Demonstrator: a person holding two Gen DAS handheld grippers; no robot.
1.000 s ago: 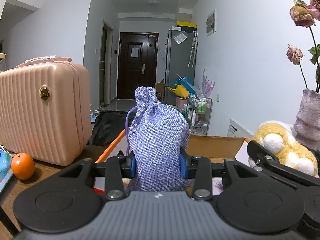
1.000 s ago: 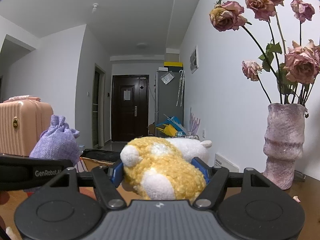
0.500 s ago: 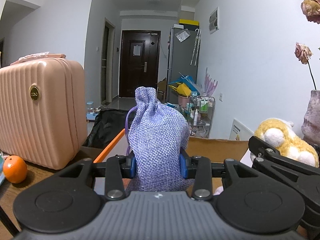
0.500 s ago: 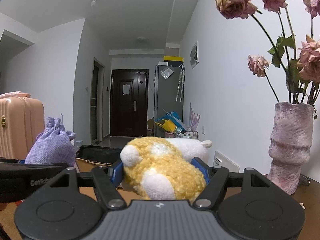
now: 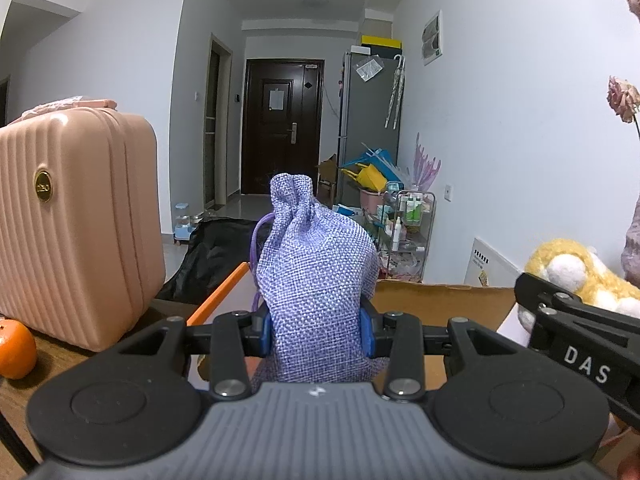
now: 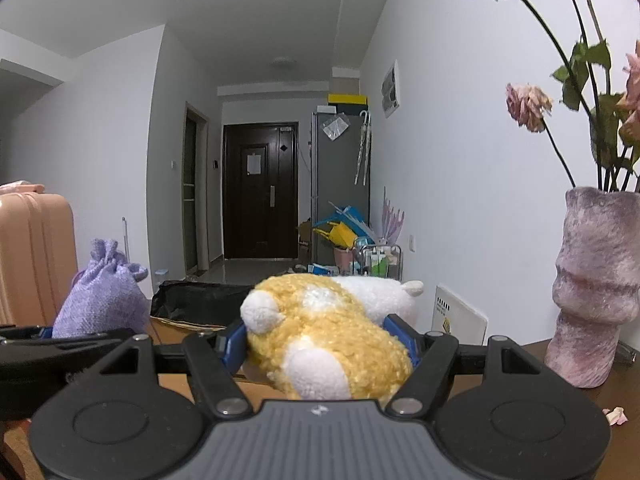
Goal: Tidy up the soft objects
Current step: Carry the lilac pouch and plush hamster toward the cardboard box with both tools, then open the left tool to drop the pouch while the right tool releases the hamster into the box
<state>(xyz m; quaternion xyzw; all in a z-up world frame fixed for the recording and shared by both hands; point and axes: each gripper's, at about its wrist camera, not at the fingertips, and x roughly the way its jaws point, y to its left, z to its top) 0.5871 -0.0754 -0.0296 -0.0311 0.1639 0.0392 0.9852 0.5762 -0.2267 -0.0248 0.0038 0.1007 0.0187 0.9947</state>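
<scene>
My left gripper (image 5: 318,336) is shut on a purple drawstring pouch (image 5: 314,276), held upright above an open cardboard box (image 5: 436,300). The pouch also shows at the left of the right wrist view (image 6: 100,304). My right gripper (image 6: 322,342) is shut on a yellow and white plush toy (image 6: 328,344), held in the air. The plush also shows at the right of the left wrist view (image 5: 576,272), with the right gripper's black arm below it.
A pink ribbed suitcase (image 5: 72,220) stands on the wooden table at the left, an orange (image 5: 14,348) beside it. A purple vase (image 6: 596,292) with dried roses stands at the right. A black bag (image 6: 200,300) lies beyond the box.
Both grippers have risen and drifted left with their loads; the suitcase and vase sit lower and more to the side in view. Both grips are unchanged.
</scene>
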